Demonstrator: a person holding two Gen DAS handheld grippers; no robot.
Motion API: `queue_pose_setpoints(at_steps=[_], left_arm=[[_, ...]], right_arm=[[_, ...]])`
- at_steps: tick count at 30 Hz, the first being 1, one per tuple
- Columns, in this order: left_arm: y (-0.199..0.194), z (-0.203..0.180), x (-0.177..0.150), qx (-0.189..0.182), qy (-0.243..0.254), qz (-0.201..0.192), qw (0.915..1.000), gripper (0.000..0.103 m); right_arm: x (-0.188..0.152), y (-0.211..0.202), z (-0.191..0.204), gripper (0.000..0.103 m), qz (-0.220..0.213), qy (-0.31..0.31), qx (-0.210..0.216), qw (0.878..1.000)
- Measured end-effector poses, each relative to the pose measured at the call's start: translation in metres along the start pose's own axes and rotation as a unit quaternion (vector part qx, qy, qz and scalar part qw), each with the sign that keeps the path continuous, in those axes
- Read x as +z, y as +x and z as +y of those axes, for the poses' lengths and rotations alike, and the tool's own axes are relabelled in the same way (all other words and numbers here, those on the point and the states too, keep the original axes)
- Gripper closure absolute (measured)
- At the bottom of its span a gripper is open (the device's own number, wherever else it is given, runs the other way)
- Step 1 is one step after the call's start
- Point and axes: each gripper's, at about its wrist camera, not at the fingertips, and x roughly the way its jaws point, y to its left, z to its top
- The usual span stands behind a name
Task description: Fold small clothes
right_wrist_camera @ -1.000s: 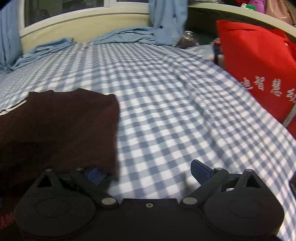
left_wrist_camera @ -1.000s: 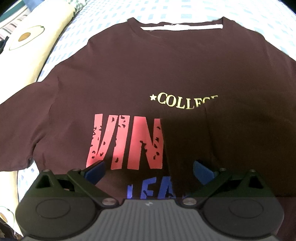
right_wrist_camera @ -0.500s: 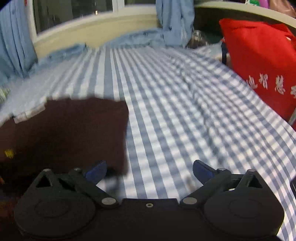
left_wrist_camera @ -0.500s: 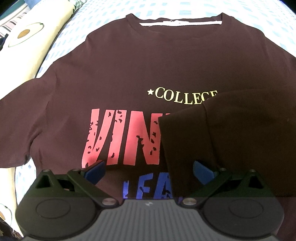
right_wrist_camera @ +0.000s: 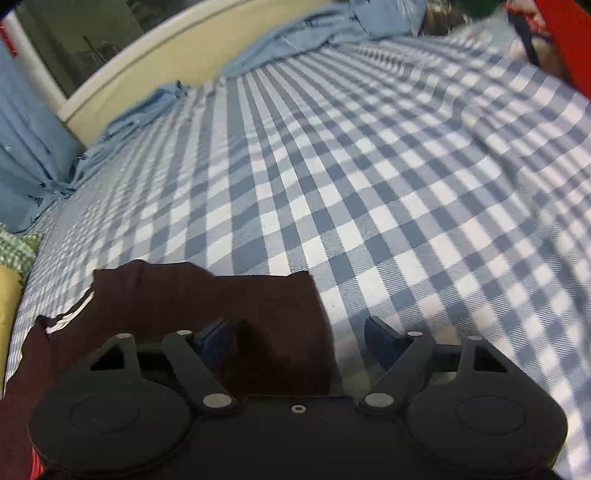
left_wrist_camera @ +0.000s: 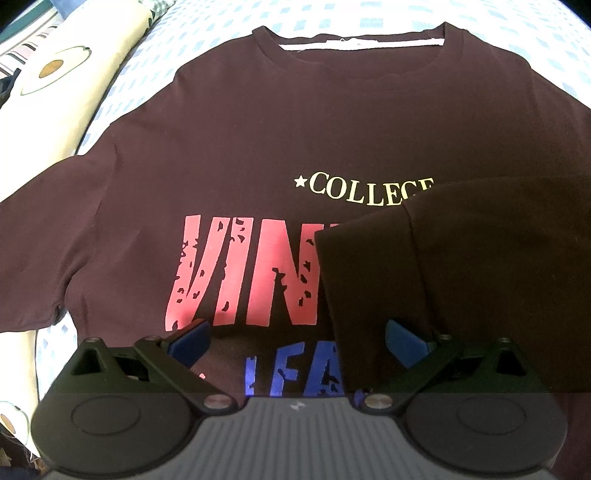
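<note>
A dark maroon T-shirt (left_wrist_camera: 240, 155) lies face up on the bed, printed in yellow, red and blue letters. Its right side with the sleeve (left_wrist_camera: 461, 266) is folded in over the print. My left gripper (left_wrist_camera: 295, 338) is open and empty above the lower middle of the shirt. In the right wrist view the shirt (right_wrist_camera: 207, 295) lies at the lower left, collar band showing. My right gripper (right_wrist_camera: 301, 339) is open, over the shirt's right edge, holding nothing.
The blue-and-white checked bedsheet (right_wrist_camera: 388, 184) stretches far to the right. A cream pillow with avocado prints (left_wrist_camera: 44, 96) lies left of the shirt. Blue cloth (right_wrist_camera: 295, 37) and a cream headboard (right_wrist_camera: 166, 62) line the far edge. A red bag (right_wrist_camera: 569, 33) stands at the right.
The right gripper swung left and tilted, so more of the shirt now shows under it. The folded right side settled onto the print. The left gripper drew back slightly.
</note>
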Motion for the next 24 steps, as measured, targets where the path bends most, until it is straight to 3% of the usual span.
queue_pose_setpoints(at_steps=[2, 3, 6, 11, 17, 20, 23, 24], left_arm=[[-0.001, 0.0, 0.0, 0.0, -0.001, 0.0, 1.0, 0.001], [-0.002, 0.0, 0.0, 0.0, -0.002, 0.0, 1.0, 0.001], [-0.003, 0.0, 0.0, -0.001, -0.004, 0.0, 1.0, 0.001], [-0.006, 0.001, 0.0, -0.003, -0.004, -0.004, 1.0, 0.001], [-0.013, 0.007, -0.002, 0.003, -0.009, -0.008, 0.9999, 0.001], [-0.022, 0.012, -0.004, -0.002, -0.018, -0.012, 0.9998, 0.001], [-0.035, 0.019, -0.005, -0.009, -0.031, -0.017, 0.9993, 0.001], [-0.041, 0.022, -0.005, -0.013, -0.037, -0.019, 0.999, 0.001]], right_arm=[[0.002, 0.008, -0.001, 0.054, 0.003, 0.003, -0.011, 1.0], [0.004, 0.009, 0.0, 0.086, 0.002, -0.001, -0.012, 1.0], [0.008, 0.004, -0.003, 0.097, 0.0, -0.002, 0.004, 1.0], [0.001, -0.02, -0.011, 0.098, -0.026, 0.001, -0.003, 1.0], [-0.002, -0.022, -0.016, 0.099, -0.022, 0.029, -0.018, 0.999], [-0.001, -0.022, -0.01, 0.098, -0.019, 0.007, -0.024, 1.0], [0.005, -0.021, -0.012, 0.085, -0.005, 0.009, -0.021, 1.0], [0.007, -0.024, -0.012, 0.073, -0.008, 0.005, -0.023, 1.0]])
